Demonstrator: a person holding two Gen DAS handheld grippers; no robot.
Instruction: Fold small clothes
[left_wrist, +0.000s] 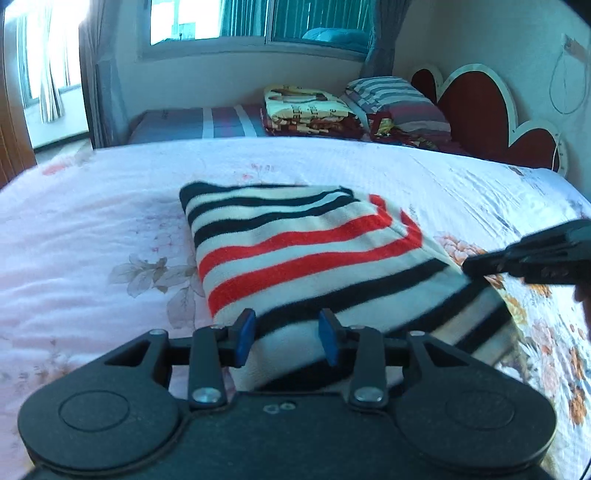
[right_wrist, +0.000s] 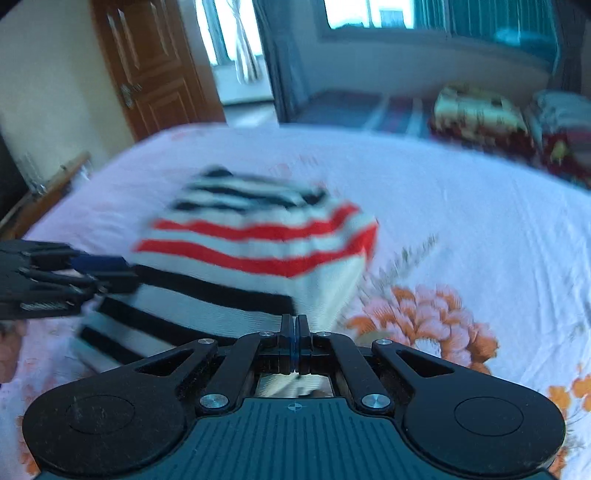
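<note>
Striped sweater lies folded on floral bedsheet. Left gripper jaws parted, empty, over its near edge. Right gripper pinches the corner. Folded blankets lie far behind.

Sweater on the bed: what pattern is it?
Sweater: white with black and red horizontal stripes, clearest in the left wrist view.

The folded sweater lies on the bed straight ahead of me. My left gripper sits at its near edge, fingers apart over the cloth. My right gripper is at the sweater's right corner, closed on the fabric. Behind the bed, a folded blanket sits left of a pillow, below the window.
</note>
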